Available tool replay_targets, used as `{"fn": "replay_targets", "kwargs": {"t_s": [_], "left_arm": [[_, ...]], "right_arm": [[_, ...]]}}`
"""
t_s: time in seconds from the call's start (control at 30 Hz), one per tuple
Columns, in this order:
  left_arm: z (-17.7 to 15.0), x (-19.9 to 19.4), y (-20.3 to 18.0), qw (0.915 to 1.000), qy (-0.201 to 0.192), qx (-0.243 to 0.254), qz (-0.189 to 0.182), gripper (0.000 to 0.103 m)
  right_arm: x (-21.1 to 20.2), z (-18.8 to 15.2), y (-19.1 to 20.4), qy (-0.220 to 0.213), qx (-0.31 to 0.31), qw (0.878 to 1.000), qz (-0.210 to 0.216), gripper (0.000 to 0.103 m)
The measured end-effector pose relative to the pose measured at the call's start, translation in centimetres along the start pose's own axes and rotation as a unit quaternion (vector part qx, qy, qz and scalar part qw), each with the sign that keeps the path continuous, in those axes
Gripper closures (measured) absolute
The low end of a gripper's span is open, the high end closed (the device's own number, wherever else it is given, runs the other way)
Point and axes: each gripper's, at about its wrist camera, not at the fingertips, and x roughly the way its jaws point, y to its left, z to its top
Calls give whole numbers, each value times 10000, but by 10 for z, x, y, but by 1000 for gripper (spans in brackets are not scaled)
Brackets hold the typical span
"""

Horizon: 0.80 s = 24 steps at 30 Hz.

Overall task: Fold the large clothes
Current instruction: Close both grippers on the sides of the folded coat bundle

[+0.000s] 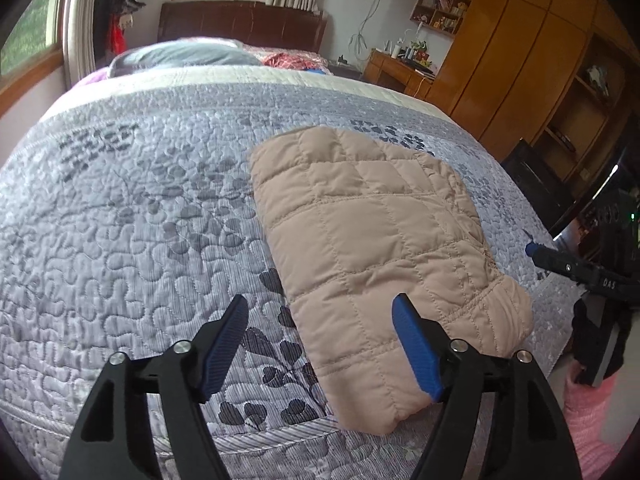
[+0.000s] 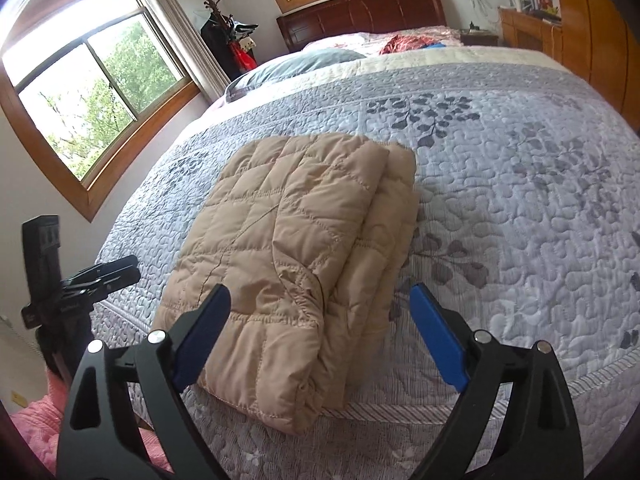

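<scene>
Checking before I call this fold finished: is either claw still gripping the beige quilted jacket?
No. The left claw and right claw both stand open above the folded jacket, pads clear of it.

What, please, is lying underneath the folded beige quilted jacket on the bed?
The folded beige quilted jacket rests directly on the grey leaf-patterned quilted bedspread, near its front edge. Whatever lies between the jacket's stacked layers or directly beneath it is covered.
</scene>
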Motion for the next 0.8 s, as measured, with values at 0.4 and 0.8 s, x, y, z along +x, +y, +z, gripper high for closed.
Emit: {"fn": "replay_targets", "kwargs": {"t_s": [0.4, 0.8], "left_arm": [[-2, 52, 39, 9887, 687, -787, -1078, 25], [4, 95, 41, 9713, 1001, -1064, -1875, 19]], "right_arm": [[45, -15, -44, 610, 923, 9886, 1020, 12], [94, -27, -61, 1050, 1548, 9633, 1923, 8]]}}
